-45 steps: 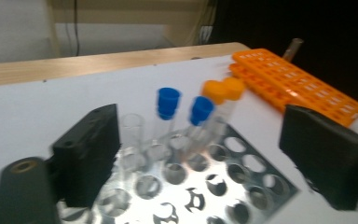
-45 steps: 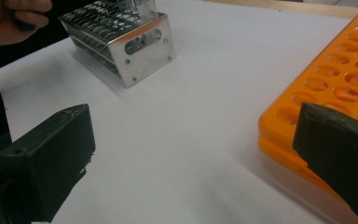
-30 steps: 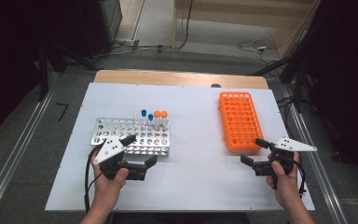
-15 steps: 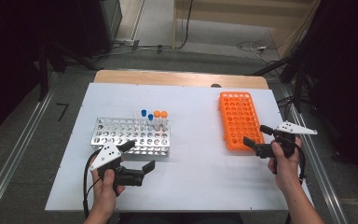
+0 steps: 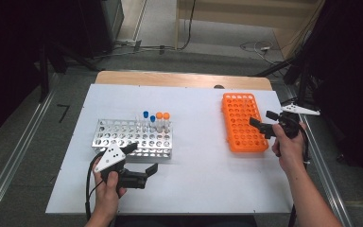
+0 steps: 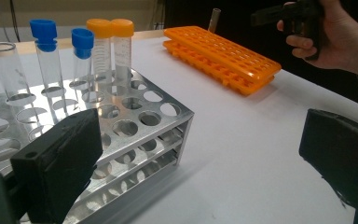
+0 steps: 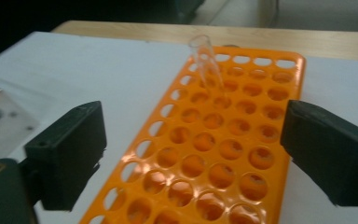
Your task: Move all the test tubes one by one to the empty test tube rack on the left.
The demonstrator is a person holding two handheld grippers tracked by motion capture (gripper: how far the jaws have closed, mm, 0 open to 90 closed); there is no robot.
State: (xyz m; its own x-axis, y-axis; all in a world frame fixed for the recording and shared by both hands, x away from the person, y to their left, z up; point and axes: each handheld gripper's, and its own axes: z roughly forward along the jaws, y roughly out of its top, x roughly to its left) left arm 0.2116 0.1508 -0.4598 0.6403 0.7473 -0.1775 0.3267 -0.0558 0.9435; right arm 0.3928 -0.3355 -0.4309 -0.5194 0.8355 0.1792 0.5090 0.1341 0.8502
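Note:
A metal tube rack (image 5: 123, 138) stands left of centre, with two blue-capped tubes (image 5: 146, 116) and two orange-capped tubes (image 5: 162, 117) at its far right end. My left gripper (image 5: 141, 158) lies open just in front of that rack's right corner (image 6: 177, 116), nothing between its jaws. An orange rack (image 5: 241, 124) lies at the right, and one clear uncapped tube (image 7: 205, 59) stands near its far end. My right gripper (image 5: 263, 118) hovers over the rack's right side. Its jaws have just been closing a little but stand open on nothing (image 7: 191, 154).
The white table top (image 5: 198, 175) has bare room between the two racks and along the front edge. An uncapped clear tube (image 6: 7, 70) stands in the metal rack left of the blue ones. Cables and dark stands lie beyond the table's far wooden edge (image 5: 179, 78).
My right hand has moved from the table's front right toward the far side, and now sits over the orange rack's right side. The left hand has stayed where it was.

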